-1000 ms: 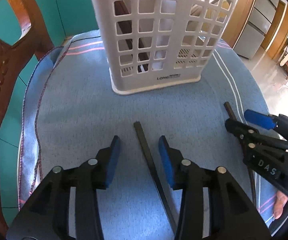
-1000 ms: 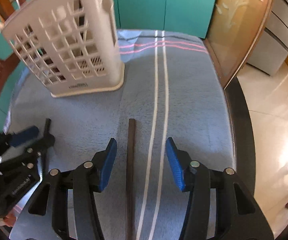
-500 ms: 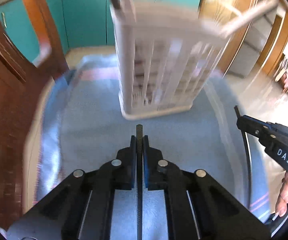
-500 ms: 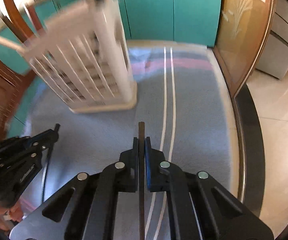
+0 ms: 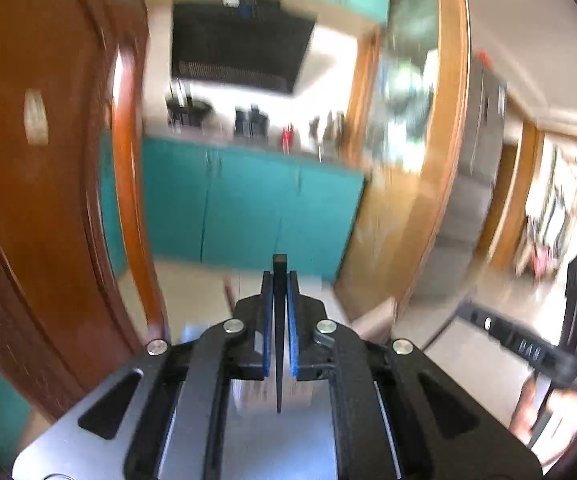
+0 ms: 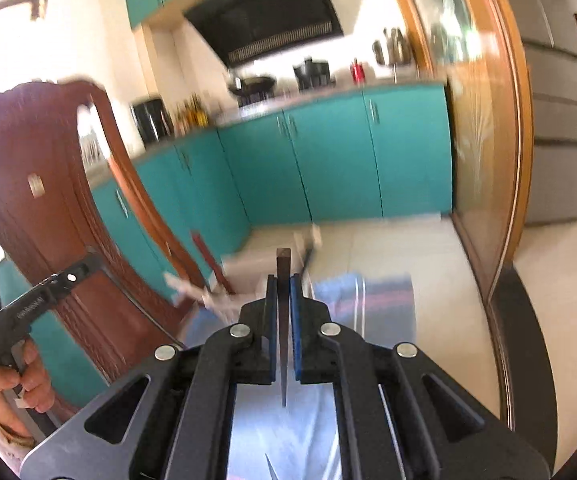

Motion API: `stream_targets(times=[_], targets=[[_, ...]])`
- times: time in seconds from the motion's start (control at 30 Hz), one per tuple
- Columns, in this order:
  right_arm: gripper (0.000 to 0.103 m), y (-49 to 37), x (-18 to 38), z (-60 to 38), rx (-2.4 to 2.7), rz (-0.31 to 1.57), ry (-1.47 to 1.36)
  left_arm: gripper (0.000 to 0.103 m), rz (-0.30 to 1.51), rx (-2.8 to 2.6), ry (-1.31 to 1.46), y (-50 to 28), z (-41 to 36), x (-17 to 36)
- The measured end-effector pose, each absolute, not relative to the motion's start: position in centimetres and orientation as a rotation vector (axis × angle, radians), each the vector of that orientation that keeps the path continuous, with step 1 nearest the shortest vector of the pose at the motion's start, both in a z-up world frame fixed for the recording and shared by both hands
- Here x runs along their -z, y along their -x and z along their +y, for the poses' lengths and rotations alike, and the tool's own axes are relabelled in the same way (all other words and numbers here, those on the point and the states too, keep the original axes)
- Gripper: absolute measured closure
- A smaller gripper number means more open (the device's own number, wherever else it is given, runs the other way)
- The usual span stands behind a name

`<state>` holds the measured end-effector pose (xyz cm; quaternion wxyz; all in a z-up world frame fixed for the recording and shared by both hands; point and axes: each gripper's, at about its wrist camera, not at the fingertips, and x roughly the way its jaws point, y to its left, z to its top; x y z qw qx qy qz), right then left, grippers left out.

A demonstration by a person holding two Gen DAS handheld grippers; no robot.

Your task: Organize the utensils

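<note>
My left gripper (image 5: 279, 280) is shut on a dark chopstick (image 5: 279, 320) that runs between the blue pads, its blunt end poking out in front. My right gripper (image 6: 283, 284) is shut on a brown chopstick (image 6: 283, 320) in the same way. Both are lifted and tilted up toward the kitchen. The white slotted utensil basket (image 6: 244, 272) shows blurred just beyond the right gripper's tips, with a brown stick (image 6: 210, 262) standing in it. In the left wrist view the basket is mostly hidden below the gripper. The right gripper also shows at the right of the left wrist view (image 5: 528, 348).
A carved wooden chair back (image 6: 44, 220) stands at the left. Teal cabinets (image 6: 328, 160) and a kitchen counter lie ahead. The blue striped cloth (image 6: 372, 300) covers the table below. A wood-framed glass door (image 6: 484, 128) is at the right. The left gripper's body (image 6: 28, 308) is at the left.
Both grippers closed on their chopsticks, lifted them off the cloth and tilted upward, so the views now look at the kitchen instead of down at the table.
</note>
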<state>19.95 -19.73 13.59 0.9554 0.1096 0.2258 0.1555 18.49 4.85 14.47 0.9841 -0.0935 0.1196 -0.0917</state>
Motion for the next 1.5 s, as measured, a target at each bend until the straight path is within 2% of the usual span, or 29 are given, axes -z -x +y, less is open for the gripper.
stream_targets(times=[0.17,0.3,0.5,0.77,0.8,0.83,0.87,0.9,0.97,1.0,1.13,1.23,1.37,1.5], targets=[[0.096,-20.6,-17.9,-19.5,-0.298,0.266,-0.317,0.096,0.062,0.122,0.283,-19.4,5.8,-16.3],[0.096,-21.3,-18.4,-18.1,-0.185,0.119,-0.295,0.096,0.127,0.078,0.248,-23.6,5.5,-13.7],[0.096,-25.5,-14.0,-16.0,-0.201,0.172,-0.243,0.096,0.233,0.075,0.155,-27.0,3.5,-10.7],[0.096,-27.5,-11.3,-14.3,-0.224,0.275,-0.188,0.096,0.336,0.067,0.155,-28.2,3.4,-8.0],[0.092,-27.4,-11.2,-14.3,-0.218,0.279,-0.187,0.096,0.344,0.072,0.161,-28.2,3.5,-7.8],[0.08,-27.3,-11.1,-14.4,-0.212,0.281,-0.186,0.094,0.345,0.074,0.159,-28.0,3.6,-7.7],[0.073,-27.1,-11.1,-14.5,-0.21,0.275,-0.187,0.092,0.342,0.072,0.153,-27.9,3.6,-7.6],[0.063,-26.7,-11.2,-14.7,-0.211,0.265,-0.191,0.088,0.336,0.069,0.146,-27.7,3.5,-7.7],[0.058,-26.1,-11.4,-15.3,-0.207,0.25,-0.2,0.073,0.321,0.064,0.139,-26.9,3.5,-8.1],[0.053,-25.4,-11.8,-15.7,-0.209,0.239,-0.207,0.062,0.307,0.064,0.142,-26.2,3.6,-8.3],[0.028,-22.7,-13.0,-17.2,-0.208,0.173,-0.232,0.037,0.266,0.062,0.151,-23.1,3.8,-8.9],[0.012,-20.2,-12.7,-17.9,-0.186,0.139,-0.2,0.029,0.268,0.076,0.109,-21.4,3.2,-8.6],[0.004,-17.6,-9.3,-18.3,-0.141,0.179,-0.125,0.022,0.256,0.016,-0.019,-18.8,1.8,-6.9],[0.004,-15.7,-5.7,-18.7,-0.146,0.358,-0.117,0.017,0.277,-0.031,-0.089,-15.8,1.9,-3.7]])
